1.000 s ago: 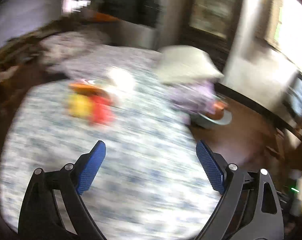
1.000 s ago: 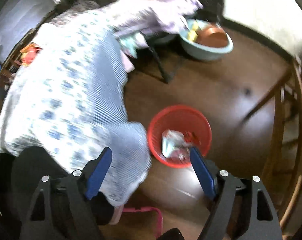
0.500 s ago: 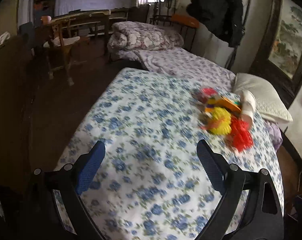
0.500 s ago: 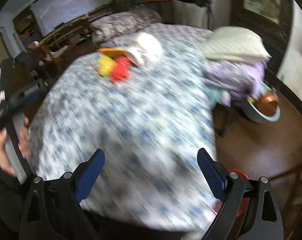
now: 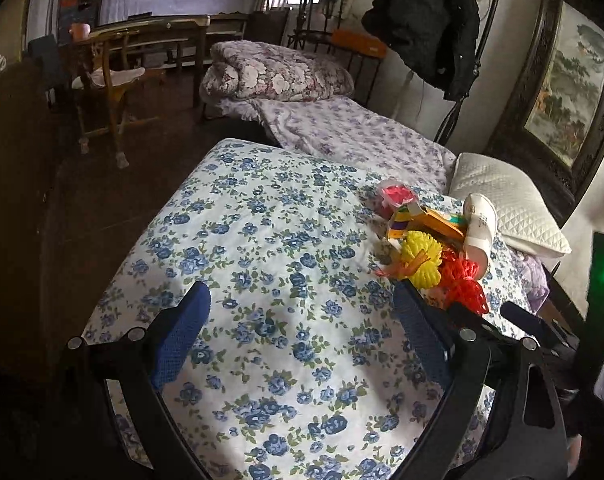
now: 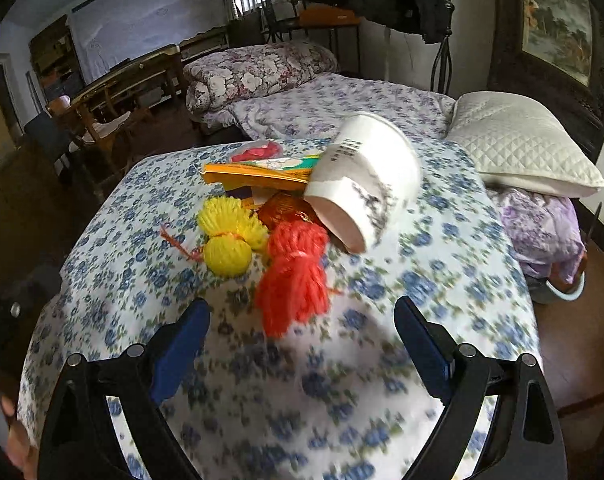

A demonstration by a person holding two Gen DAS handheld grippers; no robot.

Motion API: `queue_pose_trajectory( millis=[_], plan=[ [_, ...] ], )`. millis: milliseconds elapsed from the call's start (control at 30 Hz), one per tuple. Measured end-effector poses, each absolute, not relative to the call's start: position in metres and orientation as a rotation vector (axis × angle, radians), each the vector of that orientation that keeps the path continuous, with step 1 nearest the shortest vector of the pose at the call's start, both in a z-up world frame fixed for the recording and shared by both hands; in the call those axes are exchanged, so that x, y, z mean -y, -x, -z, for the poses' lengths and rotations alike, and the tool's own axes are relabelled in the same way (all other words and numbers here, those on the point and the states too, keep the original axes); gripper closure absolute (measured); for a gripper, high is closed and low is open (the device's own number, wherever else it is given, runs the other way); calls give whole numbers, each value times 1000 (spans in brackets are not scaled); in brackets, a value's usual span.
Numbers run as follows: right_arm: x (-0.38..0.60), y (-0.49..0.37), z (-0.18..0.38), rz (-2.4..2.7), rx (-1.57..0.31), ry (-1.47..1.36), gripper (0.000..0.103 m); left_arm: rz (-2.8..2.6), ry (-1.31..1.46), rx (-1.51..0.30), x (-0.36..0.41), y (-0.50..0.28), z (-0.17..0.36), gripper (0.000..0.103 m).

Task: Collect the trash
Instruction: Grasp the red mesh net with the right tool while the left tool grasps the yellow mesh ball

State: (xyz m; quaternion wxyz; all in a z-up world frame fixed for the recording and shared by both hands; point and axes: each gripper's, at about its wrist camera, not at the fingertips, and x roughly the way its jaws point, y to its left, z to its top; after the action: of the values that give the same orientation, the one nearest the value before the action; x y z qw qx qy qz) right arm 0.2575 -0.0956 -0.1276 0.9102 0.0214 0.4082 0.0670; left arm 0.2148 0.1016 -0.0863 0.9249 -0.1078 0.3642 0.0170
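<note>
A trash pile lies on the blue-flowered bedspread [image 6: 441, 272]: a white paper cup [image 6: 365, 176] on its side, an orange wrapper [image 6: 258, 174], a yellow foam net [image 6: 230, 236], a red foam net [image 6: 298, 280] and a pink item in clear plastic [image 6: 258, 150]. My right gripper [image 6: 302, 308] hangs open just short of the red net, nothing between its fingers. My left gripper [image 5: 298, 296] is open over bare bedspread. There the pile sits to its upper right: cup [image 5: 477, 224], yellow net [image 5: 421, 256], red net [image 5: 461, 280].
A white quilted pillow [image 6: 521, 148] lies right of the pile and a folded floral quilt [image 5: 278, 70] at the far end of the bed. A wooden chair [image 5: 110, 80] stands on the dark floor [image 5: 102, 200] to the left. A basin [image 6: 561, 292] sits on the floor at right.
The right wrist view swung from a red basket on the floor up to the bed and closed in on the trash pile. The left view swung across the bed, then held still.
</note>
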Motion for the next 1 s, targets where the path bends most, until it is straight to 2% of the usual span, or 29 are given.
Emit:
queue_pose_trajectory(
  millis=[167, 233, 300, 600, 800, 1000],
  plan=[
    [90, -267, 134, -138, -819, -34, 12, -28, 213, -756, -97, -217, 88, 14],
    [88, -273, 137, -139, -827, -26, 27, -23, 220, -765, -97, -219, 91, 13],
    [86, -280, 145, -147, -881, -30, 76, -10, 229, -772, -96, -222, 94, 13],
    [118, -204, 132, -157, -836, -143, 76, 61, 256, -820, -72, -261, 112, 13],
    [150, -151, 142, -146, -882, -181, 75, 124, 151, -795, -32, -280, 109, 13],
    [162, -144, 128, -152, -848, -198, 75, 144, 24, -809, -1, -299, 122, 14]
  ],
)
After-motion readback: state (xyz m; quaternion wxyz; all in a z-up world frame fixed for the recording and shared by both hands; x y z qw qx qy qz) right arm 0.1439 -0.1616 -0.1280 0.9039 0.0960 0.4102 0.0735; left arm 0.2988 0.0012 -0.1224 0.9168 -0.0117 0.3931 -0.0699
